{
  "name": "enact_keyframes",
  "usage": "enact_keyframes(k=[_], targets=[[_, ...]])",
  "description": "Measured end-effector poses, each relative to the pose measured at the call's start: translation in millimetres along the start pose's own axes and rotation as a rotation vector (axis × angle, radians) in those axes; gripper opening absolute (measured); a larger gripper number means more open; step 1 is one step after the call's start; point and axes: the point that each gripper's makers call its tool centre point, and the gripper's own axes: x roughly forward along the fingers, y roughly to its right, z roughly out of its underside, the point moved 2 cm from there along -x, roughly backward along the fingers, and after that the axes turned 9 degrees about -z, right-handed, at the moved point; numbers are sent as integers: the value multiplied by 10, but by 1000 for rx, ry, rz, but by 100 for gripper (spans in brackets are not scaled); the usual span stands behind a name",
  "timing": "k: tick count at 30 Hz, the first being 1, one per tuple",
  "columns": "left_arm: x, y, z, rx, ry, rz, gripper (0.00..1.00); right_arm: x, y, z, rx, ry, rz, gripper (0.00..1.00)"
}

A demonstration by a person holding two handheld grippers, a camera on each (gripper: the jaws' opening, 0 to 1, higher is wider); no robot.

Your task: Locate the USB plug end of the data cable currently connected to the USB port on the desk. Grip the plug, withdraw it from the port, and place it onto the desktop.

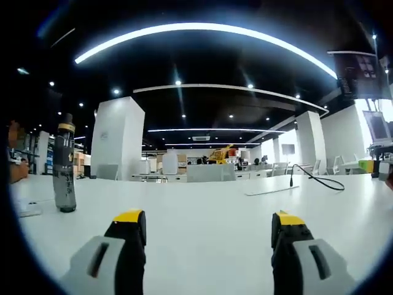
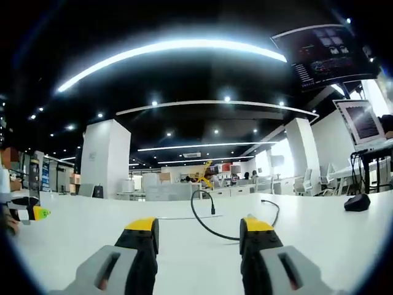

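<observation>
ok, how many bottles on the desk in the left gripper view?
1. A dark bottle with a black cap stands upright at the far left of the white desk, left of the left claw. Others may sit outside the frame.

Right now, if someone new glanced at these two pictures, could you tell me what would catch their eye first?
Probably the black cable looping up off the white desk in the right gripper view, just beyond the open, yellow-tipped right gripper. In the left gripper view, a dark bottle stands upright at the far left of the desk, and the open left gripper holds nothing.
</observation>
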Motion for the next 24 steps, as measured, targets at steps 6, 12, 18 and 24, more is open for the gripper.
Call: enact_keyframes(k=[6, 12, 18, 24], targets=[[3, 8, 6, 4, -1, 2, 84, 0, 6, -3, 7, 5, -1, 54], [11, 16, 7, 4, -2, 3, 84, 19, 8, 0, 6, 3, -4, 54], [27, 25, 7, 5, -3, 6, 84, 28, 19, -3, 9, 5, -4, 54], [29, 27, 15, 7, -6, 6, 84, 28, 20, 1, 11, 5, -5, 54]])
